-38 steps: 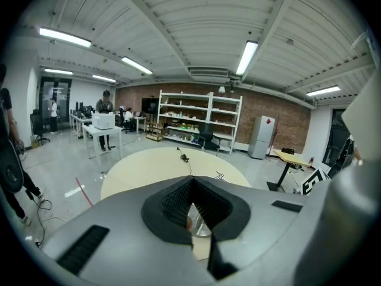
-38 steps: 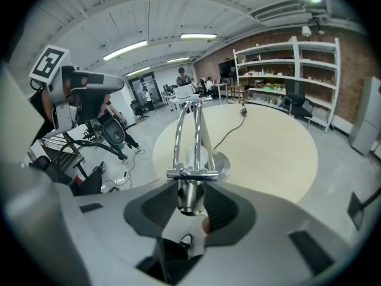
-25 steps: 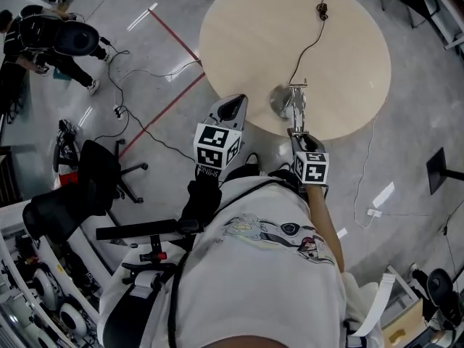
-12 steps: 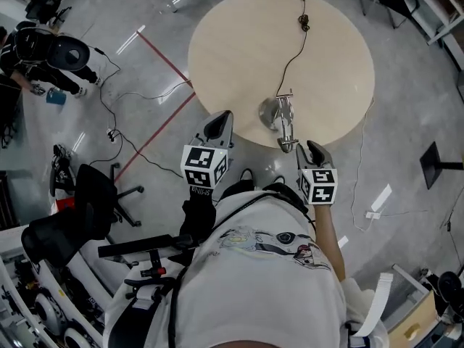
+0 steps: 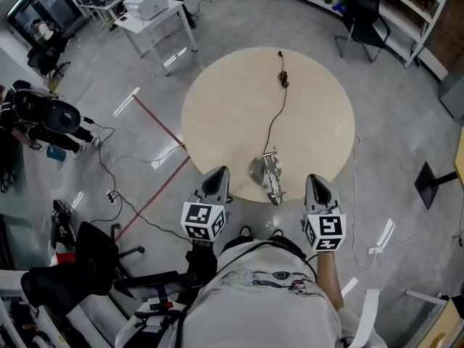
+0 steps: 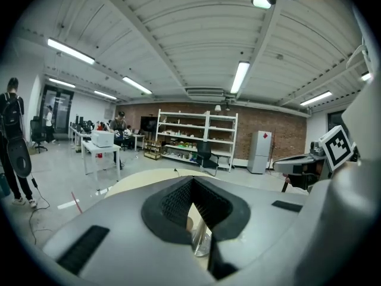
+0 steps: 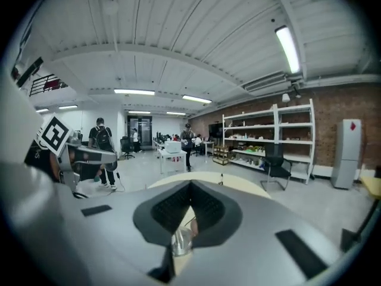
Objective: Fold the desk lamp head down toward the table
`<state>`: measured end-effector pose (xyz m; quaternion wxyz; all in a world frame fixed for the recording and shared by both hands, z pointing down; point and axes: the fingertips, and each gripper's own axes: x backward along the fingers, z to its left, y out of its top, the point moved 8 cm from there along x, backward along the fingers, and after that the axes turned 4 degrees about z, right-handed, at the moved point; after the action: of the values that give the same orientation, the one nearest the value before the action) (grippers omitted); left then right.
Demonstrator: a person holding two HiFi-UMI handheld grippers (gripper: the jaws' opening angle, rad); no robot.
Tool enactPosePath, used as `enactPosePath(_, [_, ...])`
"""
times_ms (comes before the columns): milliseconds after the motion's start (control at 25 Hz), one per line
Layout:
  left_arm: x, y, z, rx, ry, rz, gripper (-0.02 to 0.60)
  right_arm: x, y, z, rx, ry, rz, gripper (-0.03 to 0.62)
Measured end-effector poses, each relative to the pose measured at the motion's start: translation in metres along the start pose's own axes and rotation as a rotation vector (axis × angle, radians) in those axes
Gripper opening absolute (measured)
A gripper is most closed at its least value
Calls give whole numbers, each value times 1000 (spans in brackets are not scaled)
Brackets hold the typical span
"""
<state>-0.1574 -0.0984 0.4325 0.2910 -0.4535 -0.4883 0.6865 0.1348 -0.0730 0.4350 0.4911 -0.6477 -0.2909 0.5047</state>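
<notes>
left gripper (image 5: 220,174) jaws together | right gripper (image 5: 317,180) jaws just closed, empty | lamp (image 5: 270,176) on table (image 5: 232,107)

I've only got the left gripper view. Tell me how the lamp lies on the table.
Observer: In the head view, the desk lamp sits by the near edge of the table, its arm and head reaching toward the person.
Operator: Report the right claw.
Observer: The right claw is clear of the lamp, to its right in the head view. Its jaws have just closed with nothing between them.
Operator: Trace the cord.
Observer: The cord runs from the lamp across the tabletop and ends near the far edge.
</notes>
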Motion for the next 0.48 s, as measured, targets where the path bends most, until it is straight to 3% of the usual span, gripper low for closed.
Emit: enactPosePath(480, [-4, 27, 0, -20, 12, -42, 2, 11, 36, -12, -1, -21, -97, 6])
